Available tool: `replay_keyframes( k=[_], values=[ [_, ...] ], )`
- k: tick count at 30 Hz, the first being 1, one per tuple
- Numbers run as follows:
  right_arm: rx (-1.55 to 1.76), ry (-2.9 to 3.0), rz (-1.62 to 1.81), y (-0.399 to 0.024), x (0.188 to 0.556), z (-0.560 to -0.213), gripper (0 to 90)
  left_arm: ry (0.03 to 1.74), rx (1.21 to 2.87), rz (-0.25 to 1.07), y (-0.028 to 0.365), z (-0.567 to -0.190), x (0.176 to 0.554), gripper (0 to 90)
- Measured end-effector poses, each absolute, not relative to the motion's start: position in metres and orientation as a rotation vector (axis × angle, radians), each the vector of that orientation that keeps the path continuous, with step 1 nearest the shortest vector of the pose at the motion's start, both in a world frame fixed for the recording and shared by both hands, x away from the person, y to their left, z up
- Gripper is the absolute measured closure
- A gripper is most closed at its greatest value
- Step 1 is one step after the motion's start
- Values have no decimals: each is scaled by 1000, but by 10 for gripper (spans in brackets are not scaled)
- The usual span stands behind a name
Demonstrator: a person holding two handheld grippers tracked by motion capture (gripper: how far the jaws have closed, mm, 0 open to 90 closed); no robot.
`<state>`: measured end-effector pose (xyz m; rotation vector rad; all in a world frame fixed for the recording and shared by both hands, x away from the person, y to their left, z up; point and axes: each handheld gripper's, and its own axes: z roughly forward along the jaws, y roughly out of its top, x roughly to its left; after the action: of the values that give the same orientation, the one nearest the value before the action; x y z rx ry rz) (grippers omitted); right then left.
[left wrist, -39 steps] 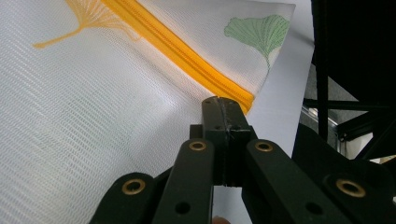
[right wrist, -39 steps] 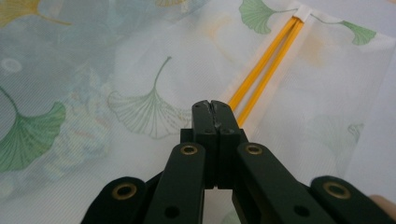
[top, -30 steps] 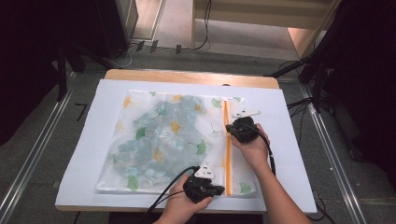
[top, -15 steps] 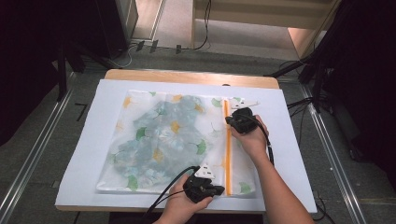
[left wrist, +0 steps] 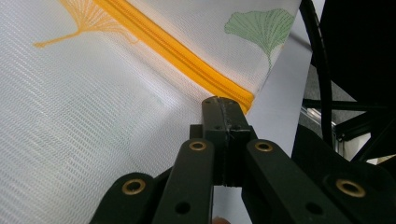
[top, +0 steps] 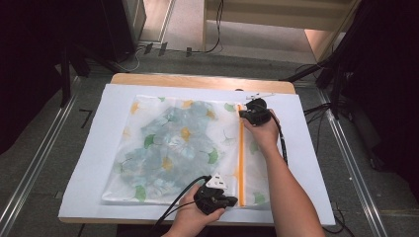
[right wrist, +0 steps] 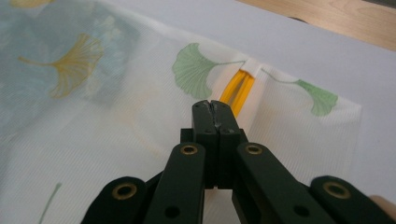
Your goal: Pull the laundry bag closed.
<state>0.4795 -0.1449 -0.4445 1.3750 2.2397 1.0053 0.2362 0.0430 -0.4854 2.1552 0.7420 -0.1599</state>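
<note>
High view showing a mesh bag (top: 173,148) lying flat on the white counter (top: 316,163), orange zipper (top: 241,158) running near to far along its right side. Left gripper (top: 225,200) pinning the near end of the zipper, fingers closed on the bag's edge — likely anchoring it against the pull. Right gripper (top: 245,113) at the far end, fingers pressed together, apparently on the slider — forearm stretching far across the counter, wrist bending left.

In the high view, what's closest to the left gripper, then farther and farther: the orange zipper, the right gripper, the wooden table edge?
From the left gripper:
1. Orange zipper, right beside its jaws.
2. Right gripper, at the zipper's far end.
3. Wooden table edge, behind the white sheet.
</note>
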Motion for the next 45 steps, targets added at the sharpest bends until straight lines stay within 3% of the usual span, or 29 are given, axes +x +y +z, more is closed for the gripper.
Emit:
replay_keyframes(
  k=[14, 27, 34, 41, 42, 45],
  values=[
    [1457, 2164, 984, -135, 528, -431, 900, 744, 2159, -156, 43, -485, 236, 900],
    [1491, 2125, 1075, -136, 532, -431, 900, 759, 2141, -182, 44, -486, 237, 900],
    [1514, 2135, 1146, -151, 510, -444, 808, 766, 2133, -187, 44, -487, 237, 900],
    [1510, 2133, 1228, -163, 477, -448, 654, 766, 2111, -163, 46, -486, 237, 900],
    [1506, 2137, 1236, -165, 472, -449, 635, 773, 2103, -152, 47, -486, 236, 827],
    [1495, 2157, 1220, -170, 455, -449, 574, 760, 2085, -153, 49, -485, 236, 735]
  ],
)
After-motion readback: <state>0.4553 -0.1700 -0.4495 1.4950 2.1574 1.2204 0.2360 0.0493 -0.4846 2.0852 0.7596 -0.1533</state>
